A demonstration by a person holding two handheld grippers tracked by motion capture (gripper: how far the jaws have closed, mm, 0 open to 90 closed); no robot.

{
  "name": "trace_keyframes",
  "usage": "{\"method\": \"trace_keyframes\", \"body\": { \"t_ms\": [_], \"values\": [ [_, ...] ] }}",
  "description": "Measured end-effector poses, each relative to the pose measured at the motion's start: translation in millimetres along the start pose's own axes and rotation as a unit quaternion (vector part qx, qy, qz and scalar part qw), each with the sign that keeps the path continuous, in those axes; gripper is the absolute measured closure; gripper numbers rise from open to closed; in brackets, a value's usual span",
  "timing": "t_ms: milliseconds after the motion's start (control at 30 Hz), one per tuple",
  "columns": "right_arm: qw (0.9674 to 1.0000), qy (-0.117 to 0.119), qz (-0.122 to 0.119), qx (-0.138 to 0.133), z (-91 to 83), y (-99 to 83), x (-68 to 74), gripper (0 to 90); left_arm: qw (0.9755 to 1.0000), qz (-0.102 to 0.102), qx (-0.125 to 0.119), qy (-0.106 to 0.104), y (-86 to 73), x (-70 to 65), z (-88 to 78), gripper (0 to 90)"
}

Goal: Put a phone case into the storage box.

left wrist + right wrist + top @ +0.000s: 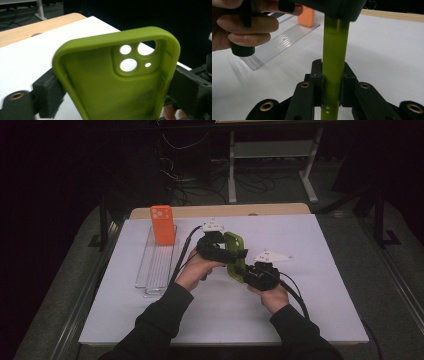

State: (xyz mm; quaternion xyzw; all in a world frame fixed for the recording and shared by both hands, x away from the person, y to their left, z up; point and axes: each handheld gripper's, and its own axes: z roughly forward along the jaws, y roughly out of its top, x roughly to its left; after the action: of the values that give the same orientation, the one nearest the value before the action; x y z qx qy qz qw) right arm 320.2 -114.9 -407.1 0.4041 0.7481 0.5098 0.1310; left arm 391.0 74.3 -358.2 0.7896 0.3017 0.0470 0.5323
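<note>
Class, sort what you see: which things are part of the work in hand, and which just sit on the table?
In use: green phone case, left gripper, right gripper, both clamped on it.
Lying about: orange phone case, clear tray, white mat.

Left hand-held gripper [218,251]: held over mid-desk, jaws clamped across the width of the green phone case [234,254]. Right hand-held gripper [250,272]: just beside it, nearer the front edge, jaws pinching the case's edge. Both forearms enter from the front edge, sleeves dark.

Bright lit white table [320,270], dark surroundings, soft shadows, slightly blurred close-ups
</note>
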Motion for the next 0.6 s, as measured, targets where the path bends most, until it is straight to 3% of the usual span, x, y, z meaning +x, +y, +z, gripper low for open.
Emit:
{"method": "trace_keyframes", "body": {
  "t_ms": [233, 267, 300, 333, 400, 467, 500, 533, 600],
  "values": [
    [1.0, 0.001, -0.009, 0.003, 0.4, 0.0, -1.7, 72.6, 1.0, 0.002, 0.007, -0.002, 1.8, 2.1, -0.9, 12.9],
    [0.9998, 0.009, -0.014, 0.01, 0.3, -0.3, -2.9, 56.9, 1.0, 0.005, 0.004, 0.006, 2.2, 2.7, -2.3, 13.3],
    [0.9998, 0.009, -0.014, 0.01, 0.3, -0.3, -2.9, 56.9, 0.9999, 0.007, 0.002, 0.011, 2.9, 3.6, -4.0, 13.3],
    [0.9996, 0.007, -0.02, 0.019, -0.9, -0.9, -3.9, 45.6, 0.9998, 0.012, -0.001, 0.014, 4.7, 7.2, -7.4, 13.4],
    [0.9994, 0.008, -0.022, 0.025, -1.9, -1.3, -4.9, 42.0, 0.9998, 0.006, -0.007, 0.019, 7.8, 11.1, -13.4, 13.5],
    [0.9981, 0.005, -0.034, 0.051, -7.2, -4.4, -11.6, 28.2, 0.9994, 0.004, -0.008, 0.034, 12.6, 15.7, -23.0, 13.5],
    [0.9981, 0.005, -0.034, 0.051, -7.2, -4.4, -11.6, 28.2, 0.9991, 0.003, -0.011, 0.041, 15.0, 17.6, -27.1, 13.5],
    [0.9973, -0.005, -0.041, 0.061, -10.8, -7.2, -17.0, 20.1, 0.9986, 0.006, -0.013, 0.052, 19.5, 21.8, -35.0, 13.5],
    [0.9971, -0.007, -0.039, 0.065, -12.1, -8.2, -18.7, 16.4, 0.9981, 0.008, -0.013, 0.06, 22.8, 24.5, -40.6, 13.6]
  ]
}}
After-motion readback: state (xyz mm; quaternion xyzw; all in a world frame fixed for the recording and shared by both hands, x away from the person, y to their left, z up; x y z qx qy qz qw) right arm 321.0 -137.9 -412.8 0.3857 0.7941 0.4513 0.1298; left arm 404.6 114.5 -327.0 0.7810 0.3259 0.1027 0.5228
